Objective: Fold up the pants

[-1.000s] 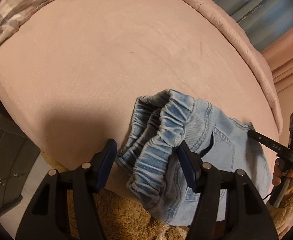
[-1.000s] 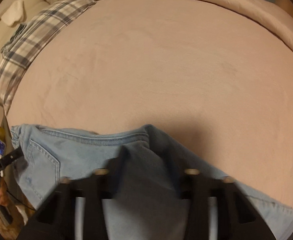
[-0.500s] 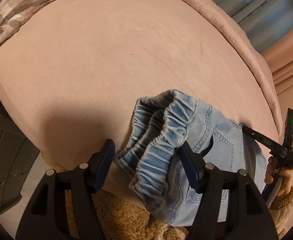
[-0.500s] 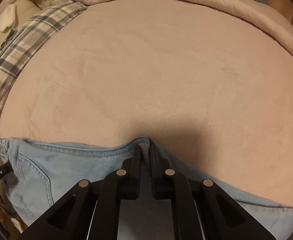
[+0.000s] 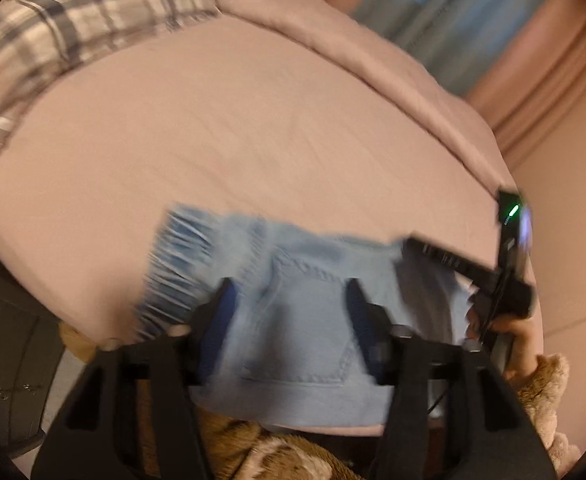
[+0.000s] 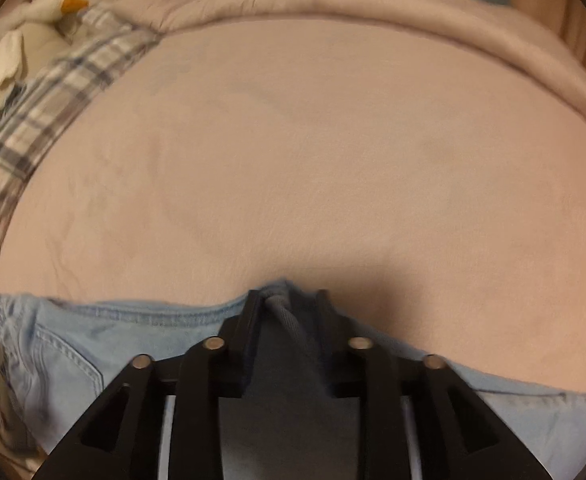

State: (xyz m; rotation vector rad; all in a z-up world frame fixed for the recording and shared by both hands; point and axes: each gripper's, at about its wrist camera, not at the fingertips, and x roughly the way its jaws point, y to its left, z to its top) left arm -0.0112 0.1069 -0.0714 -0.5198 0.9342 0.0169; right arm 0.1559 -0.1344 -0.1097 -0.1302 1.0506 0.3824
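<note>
The pants (image 5: 305,304) are lying along the near edge of the bed (image 5: 253,128), long axis running left to right. The left gripper (image 5: 289,304), jaws just narrowing, is hanging unclamped over the pocket end; the right gripper (image 6: 287,304), jaws just parting, is straddling a raised ridge of denim, unpinched.

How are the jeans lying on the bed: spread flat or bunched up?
Mostly flat: the jeans lie smooth on the bed, back pocket showing; only the elastic waistband stays gathered.
</note>
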